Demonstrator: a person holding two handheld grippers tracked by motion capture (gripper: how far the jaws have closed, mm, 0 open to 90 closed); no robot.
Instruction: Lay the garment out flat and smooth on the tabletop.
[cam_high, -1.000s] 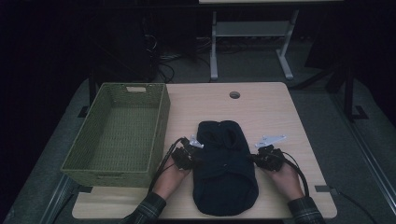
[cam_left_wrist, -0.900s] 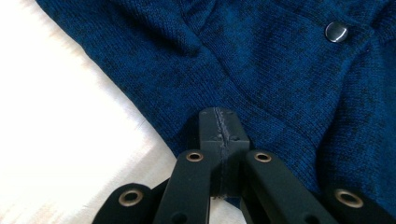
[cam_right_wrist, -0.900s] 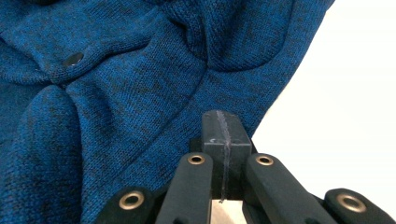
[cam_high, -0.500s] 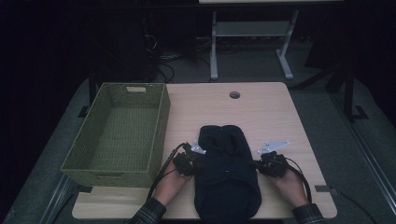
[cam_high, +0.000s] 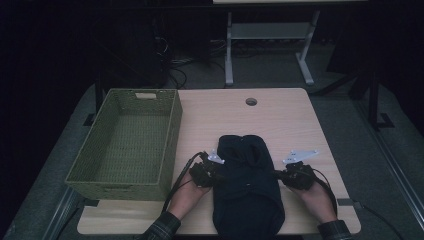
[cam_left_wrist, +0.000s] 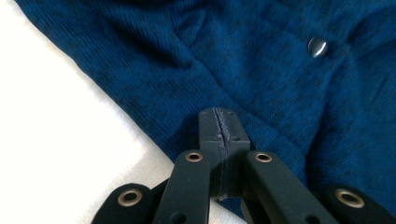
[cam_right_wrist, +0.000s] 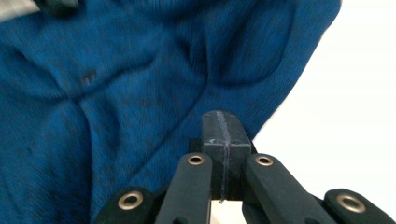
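A dark blue knit garment (cam_high: 247, 185) lies lengthwise on the wooden table (cam_high: 295, 125), its near end at the front edge. My left gripper (cam_high: 216, 175) is at its left edge and my right gripper (cam_high: 280, 175) at its right edge, both at mid-length. In the left gripper view the gripper (cam_left_wrist: 219, 114) has its jaws pressed together at the hem of the garment (cam_left_wrist: 261, 70), which has a metal snap button (cam_left_wrist: 317, 46). In the right gripper view the gripper (cam_right_wrist: 221, 116) is also shut at the edge of the garment (cam_right_wrist: 116, 93), with creases running toward its tip.
A green woven basket (cam_high: 172, 135) stands with nothing in it on the left part of the table, close to my left hand. A round cable hole (cam_high: 251, 101) is near the far edge. A metal frame (cam_high: 270, 35) stands on the floor behind the table.
Both grippers have drawn a little toward the person, and the garment has slid with them toward the front edge.
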